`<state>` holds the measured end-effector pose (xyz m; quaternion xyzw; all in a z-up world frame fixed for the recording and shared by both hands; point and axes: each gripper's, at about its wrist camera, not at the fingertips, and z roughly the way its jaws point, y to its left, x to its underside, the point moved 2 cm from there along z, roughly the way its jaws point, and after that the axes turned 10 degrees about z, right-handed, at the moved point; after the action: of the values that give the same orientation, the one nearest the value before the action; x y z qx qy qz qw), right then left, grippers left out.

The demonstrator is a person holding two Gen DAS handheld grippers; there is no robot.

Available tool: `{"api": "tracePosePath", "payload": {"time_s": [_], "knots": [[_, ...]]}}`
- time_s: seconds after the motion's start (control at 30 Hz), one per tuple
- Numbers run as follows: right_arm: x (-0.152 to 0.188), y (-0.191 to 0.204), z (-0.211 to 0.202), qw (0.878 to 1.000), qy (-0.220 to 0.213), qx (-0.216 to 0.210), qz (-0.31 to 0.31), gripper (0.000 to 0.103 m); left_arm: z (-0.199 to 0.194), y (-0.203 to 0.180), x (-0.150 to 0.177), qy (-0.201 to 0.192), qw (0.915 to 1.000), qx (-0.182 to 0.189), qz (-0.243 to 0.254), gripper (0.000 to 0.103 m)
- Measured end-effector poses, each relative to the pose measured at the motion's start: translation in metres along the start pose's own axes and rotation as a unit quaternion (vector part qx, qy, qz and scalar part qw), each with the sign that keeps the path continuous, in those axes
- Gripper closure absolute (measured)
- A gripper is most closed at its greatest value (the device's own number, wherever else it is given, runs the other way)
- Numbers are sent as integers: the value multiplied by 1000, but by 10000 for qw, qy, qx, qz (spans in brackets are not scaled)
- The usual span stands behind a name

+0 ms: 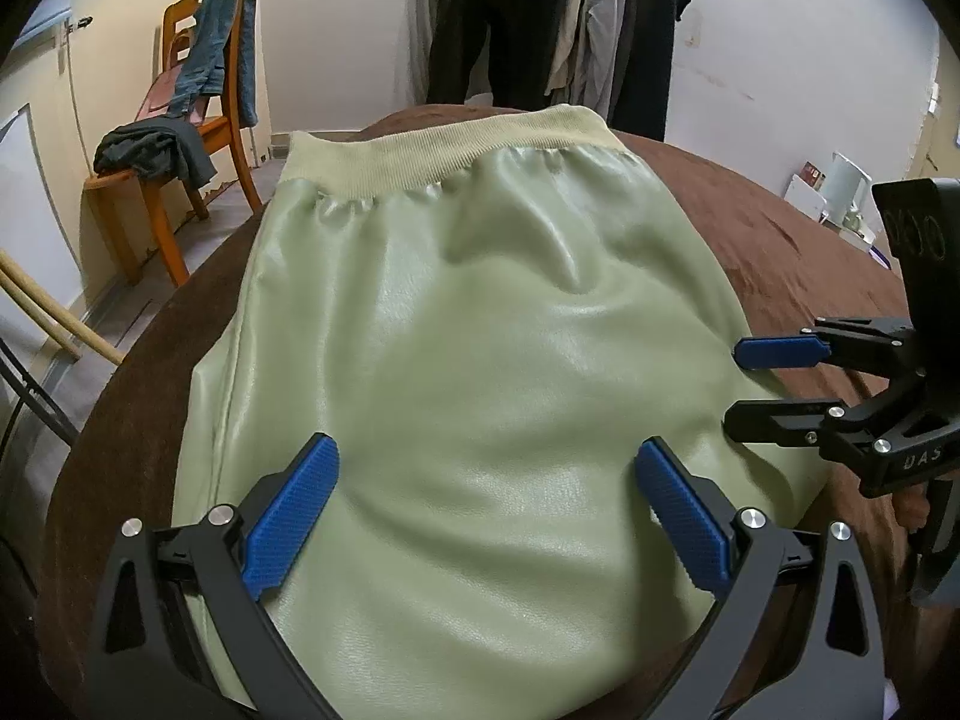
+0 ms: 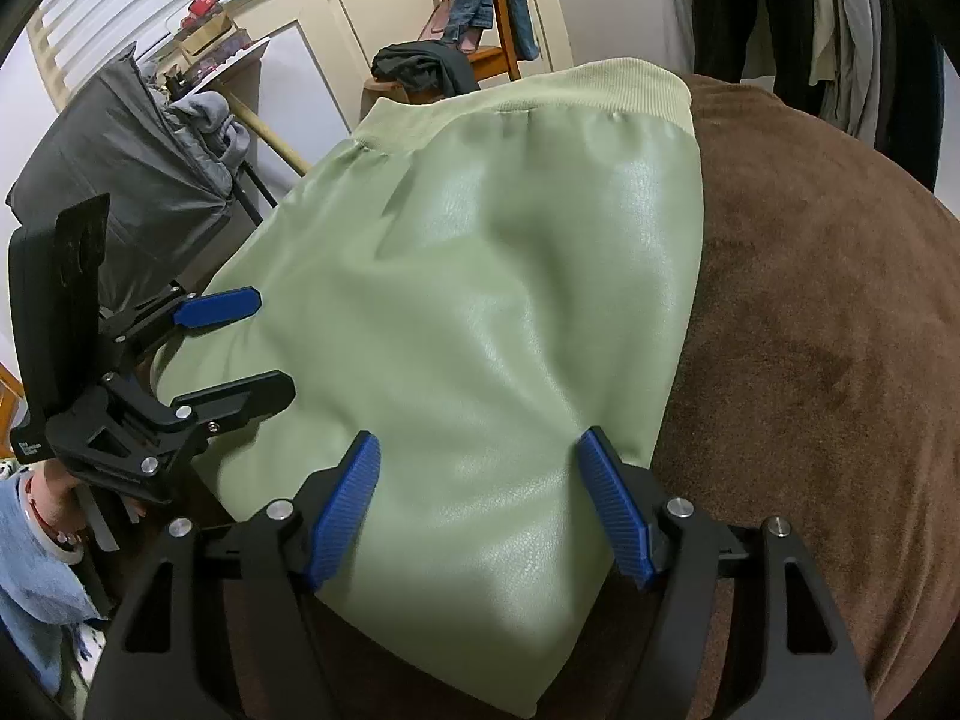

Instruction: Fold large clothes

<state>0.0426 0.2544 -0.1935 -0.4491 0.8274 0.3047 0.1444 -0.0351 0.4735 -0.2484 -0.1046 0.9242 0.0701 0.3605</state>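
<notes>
A pale green faux-leather garment (image 1: 480, 360), ribbed knit band (image 1: 456, 144) at its far end, lies spread on a brown blanket-covered bed (image 1: 750, 228), filling the middle of both wrist views. Its glossy skin looks slick and fairly stiff, likely to hold broad rolling creases rather than drape, and probably heavier than plain cloth; smooth pads may slide on it. The safer hold appears to be the near hem, at six o'clock in the left wrist view, or the side seam at nine o'clock, pinching both layers at an edge.

The left gripper (image 1: 486, 510) hovers over the near part of the garment, jaws wide, nothing between them but the surface below. The right gripper (image 2: 480, 504) hangs at the garment's right edge, jaws likewise spread and empty.

At eleven o'clock in the left wrist view stands a wooden chair (image 1: 198, 138) draped with jeans (image 1: 216, 54); hanging clothes (image 1: 570, 18) line the wall at twelve. A blue sleeve (image 2: 36, 570) shows at eight o'clock in the right wrist view.
</notes>
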Motion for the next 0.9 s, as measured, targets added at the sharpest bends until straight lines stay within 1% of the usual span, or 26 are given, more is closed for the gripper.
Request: {"api": "tracePosePath", "payload": {"time_s": [0.2,0.33,0.37,0.4,0.43,0.47,0.63,0.73,0.83,0.9], "knots": [[-1,3,-8,10000,-64,22,8,34,-6,1,-4,17,10000,69,-59,6],[-4,9,-15,10000,-77,-24,36,27,-9,1,-11,172,9998,21,-29,6],[-6,11,-19,9999,-136,2,42,26,-10,0,-13,215,9998,-10,-32,6],[-8,13,-25,9998,-212,25,55,24,-12,-1,-14,256,9997,-36,-56,6],[-9,13,-29,9996,-254,38,68,19,-14,-1,-17,300,9995,-51,-119,6],[-12,14,-35,9994,-319,58,98,16,-18,-1,-19,321,9993,-34,-189,6],[-20,18,-66,9984,-544,37,175,8,-39,-3,-29,267,9991,-68,-314,6],[-20,23,-91,9975,-680,59,151,8,-55,-9,-36,261,9991,-175,-281,6],[-18,27,-111,9970,-759,40,157,8,-75,-19,-44,158,9990,-354,-211,6],[-15,31,-127,9967,-795,36,174,7,-90,-27,-48,131,9989,-404,-203,6]]}}
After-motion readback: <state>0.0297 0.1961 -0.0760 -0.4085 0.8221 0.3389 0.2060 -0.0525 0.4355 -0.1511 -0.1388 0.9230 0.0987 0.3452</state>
